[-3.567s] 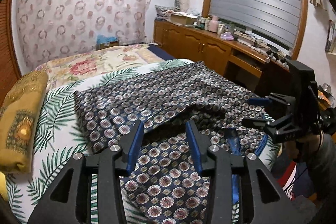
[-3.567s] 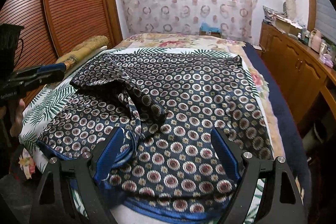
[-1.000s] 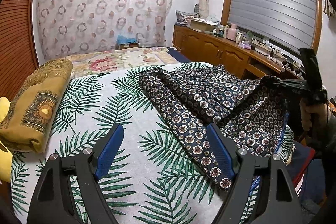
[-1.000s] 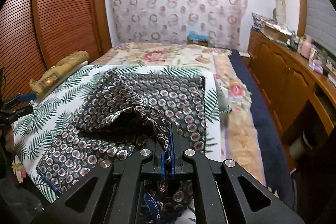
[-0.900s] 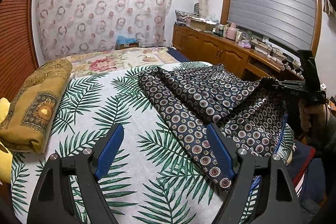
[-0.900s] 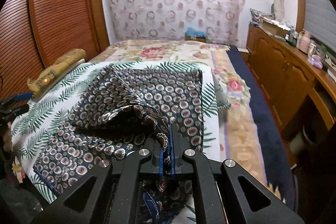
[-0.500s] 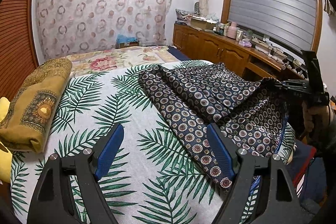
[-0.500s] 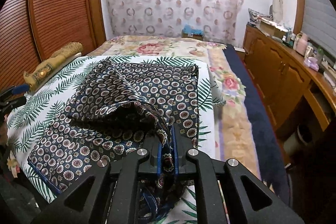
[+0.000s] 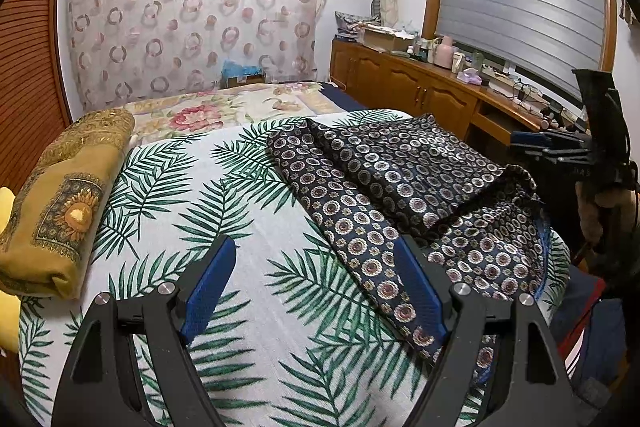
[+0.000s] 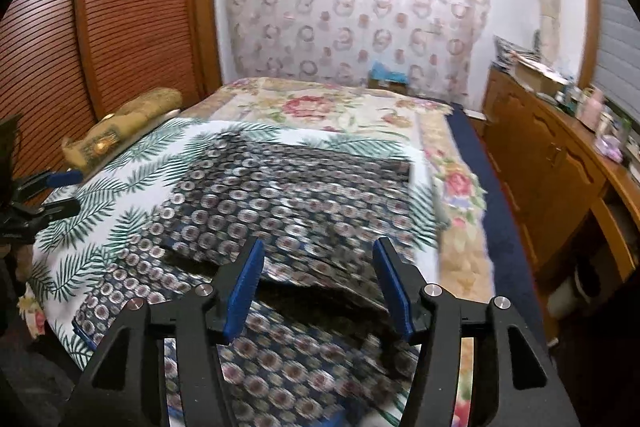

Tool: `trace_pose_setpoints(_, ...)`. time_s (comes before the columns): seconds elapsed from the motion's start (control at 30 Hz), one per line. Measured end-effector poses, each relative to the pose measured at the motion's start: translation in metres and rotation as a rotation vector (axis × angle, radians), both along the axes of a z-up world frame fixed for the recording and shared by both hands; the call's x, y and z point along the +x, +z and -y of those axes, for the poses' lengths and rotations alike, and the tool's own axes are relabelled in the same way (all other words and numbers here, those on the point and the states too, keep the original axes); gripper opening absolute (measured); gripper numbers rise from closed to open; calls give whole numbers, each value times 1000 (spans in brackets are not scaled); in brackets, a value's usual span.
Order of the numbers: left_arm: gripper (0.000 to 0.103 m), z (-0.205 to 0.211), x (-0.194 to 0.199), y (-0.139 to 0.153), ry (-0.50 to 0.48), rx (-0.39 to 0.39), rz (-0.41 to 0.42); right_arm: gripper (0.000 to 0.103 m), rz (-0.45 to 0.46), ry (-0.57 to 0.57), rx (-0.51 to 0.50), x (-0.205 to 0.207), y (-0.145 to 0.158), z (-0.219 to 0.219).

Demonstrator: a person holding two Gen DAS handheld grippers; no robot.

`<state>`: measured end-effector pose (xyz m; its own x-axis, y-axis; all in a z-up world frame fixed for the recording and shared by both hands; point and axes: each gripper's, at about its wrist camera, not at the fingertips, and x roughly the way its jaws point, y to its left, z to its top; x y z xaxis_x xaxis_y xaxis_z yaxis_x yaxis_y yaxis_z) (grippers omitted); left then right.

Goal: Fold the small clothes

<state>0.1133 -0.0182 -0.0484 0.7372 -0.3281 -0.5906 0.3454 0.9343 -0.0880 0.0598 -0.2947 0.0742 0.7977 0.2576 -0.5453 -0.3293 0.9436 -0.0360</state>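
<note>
A dark navy garment with a circle print [image 9: 404,183] lies folded over on itself on the right side of the palm-leaf sheet [image 9: 224,211]. It also shows in the right wrist view [image 10: 280,203], blurred. My left gripper [image 9: 316,267] is open and empty, above the sheet at the garment's left edge. My right gripper [image 10: 316,279] is open and empty, just above the garment's near fold. The right gripper also shows at the far right of the left wrist view [image 9: 560,143].
A folded mustard-yellow cloth [image 9: 68,199] lies at the bed's left edge. A floral bedspread [image 10: 320,107] covers the far end. A wooden cabinet with clutter [image 9: 432,79] runs along the right. A louvred wooden wardrobe [image 10: 92,27] stands on the left.
My right gripper has opened and let go of the garment's edge, which has dropped onto the lower layer. The right view has lifted and blurred. My left gripper has not moved.
</note>
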Motion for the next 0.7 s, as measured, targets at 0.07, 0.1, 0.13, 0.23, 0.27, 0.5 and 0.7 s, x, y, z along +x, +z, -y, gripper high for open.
trace_pose_setpoints(0.07,82,0,6,-2,2,5,-6,58,-13,35,-9,9,-4,-12)
trace_pose_setpoints(0.1,82,0,8,-2,4,6,-9,58,-22,56,-14,15,-6,-19)
trace_pose_setpoints(0.13,82,0,12,-4,6,8,-15,58,-30,73,-18,19,-8,-25)
trace_pose_setpoints(0.23,82,0,19,-6,8,19,-27,58,-60,132,-27,34,-14,-43)
trace_pose_setpoints(0.27,82,-1,21,-7,9,23,-31,58,-71,153,-28,39,-16,-49)
trace_pose_setpoints(0.5,82,-5,37,-7,10,19,-47,58,-161,272,-14,73,-29,-71)
trace_pose_setpoints(0.7,82,-6,47,-10,-8,16,-58,58,-211,307,-41,94,-43,-87)
